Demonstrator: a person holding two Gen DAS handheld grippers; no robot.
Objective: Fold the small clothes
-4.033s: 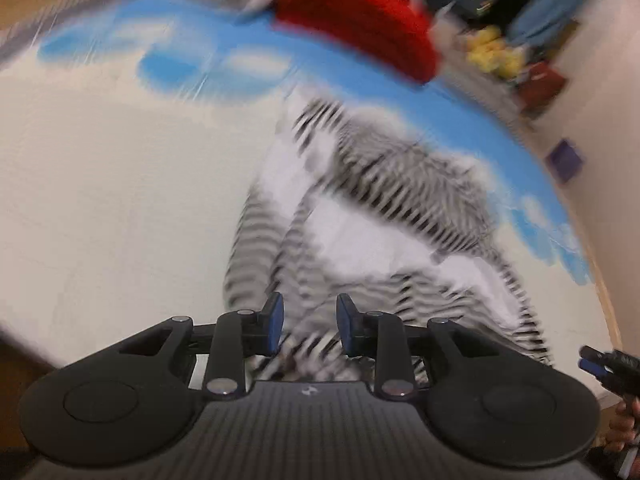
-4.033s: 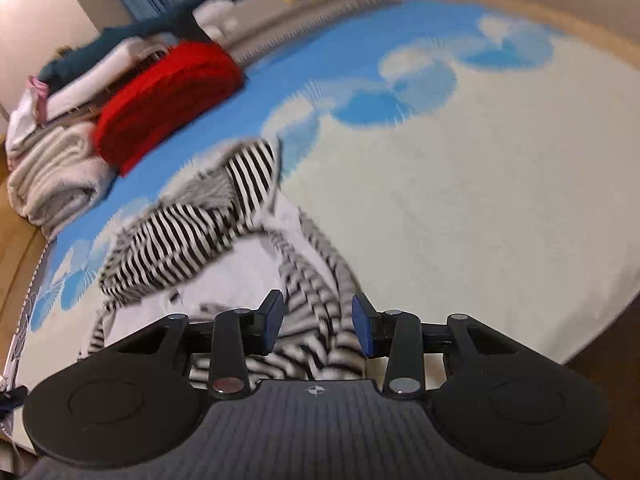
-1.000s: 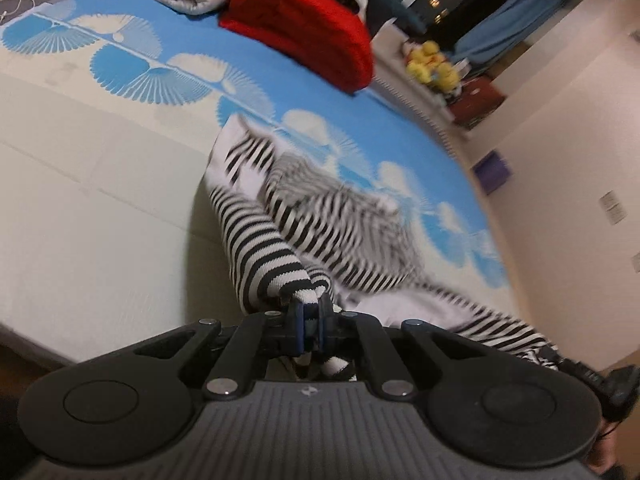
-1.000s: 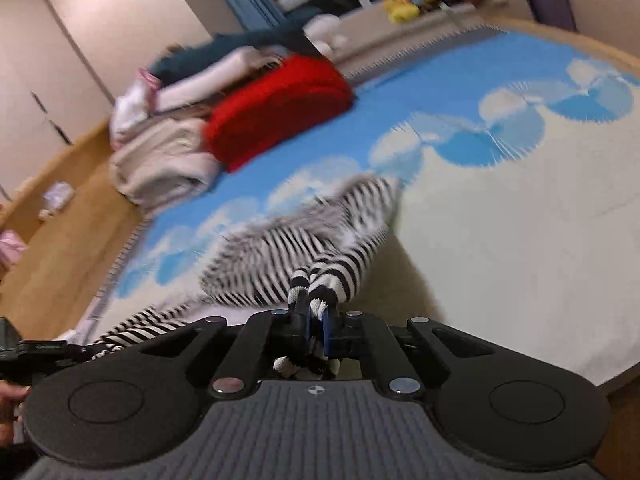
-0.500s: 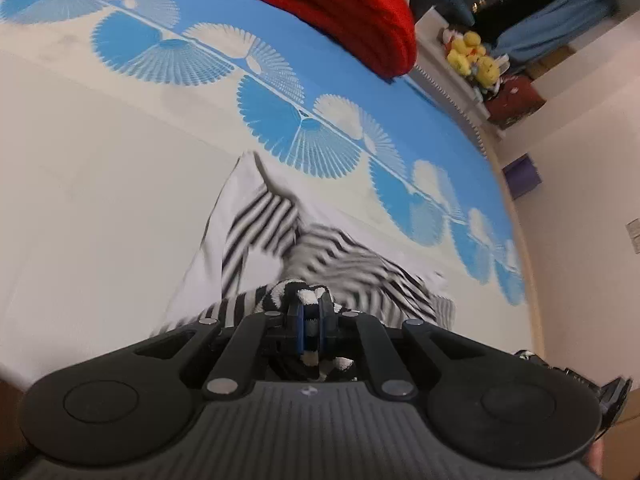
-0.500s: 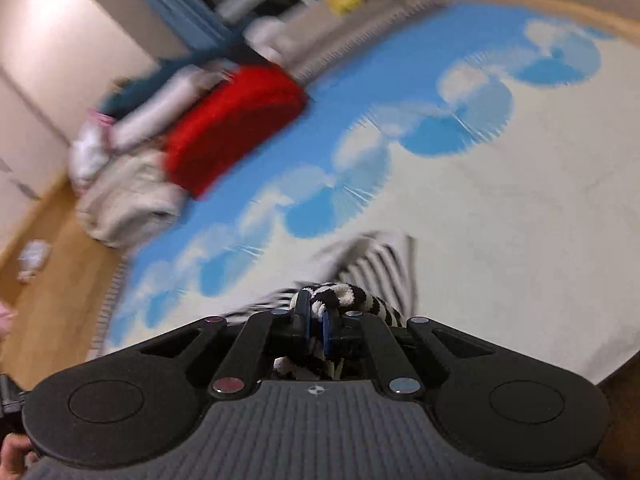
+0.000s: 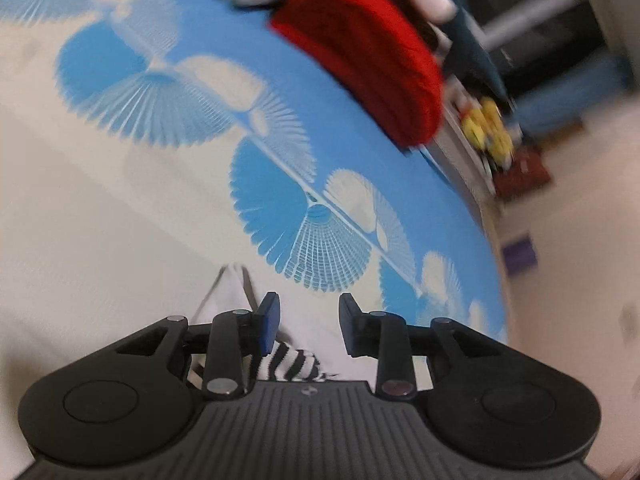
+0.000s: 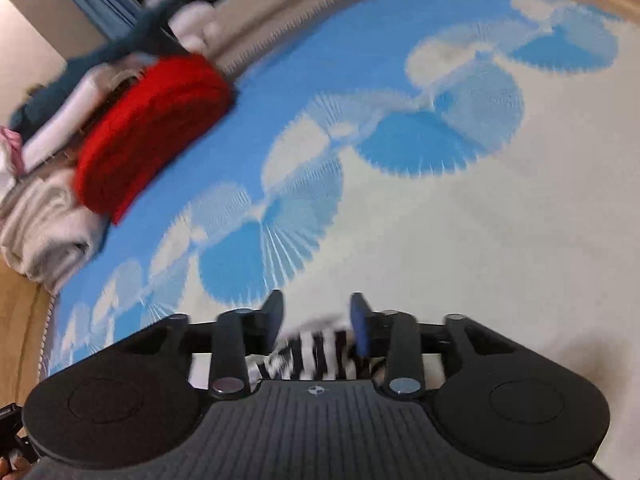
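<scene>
The black-and-white striped garment point(image 7: 292, 364) lies on the bed just under my left gripper point(image 7: 307, 326); only a striped edge and a white part point(image 7: 230, 292) show. My left gripper is open and holds nothing. In the right wrist view a striped cuff point(image 8: 316, 354) lies below my right gripper point(image 8: 317, 320), which is open too. Most of the garment is hidden behind the gripper bodies.
The bed cover point(image 7: 100, 208) is cream with blue fan patterns point(image 8: 416, 140). A red folded knit point(image 7: 360, 48) point(image 8: 148, 128) and stacked folded clothes point(image 8: 44, 220) lie at the far side. Yellow toys point(image 7: 488, 128) sit beyond. The wooden bed edge point(image 8: 16, 320) is at left.
Both grippers were shut on the striped garment's ends and have now opened, letting it go onto the bed. Both views have moved forward over the garment.
</scene>
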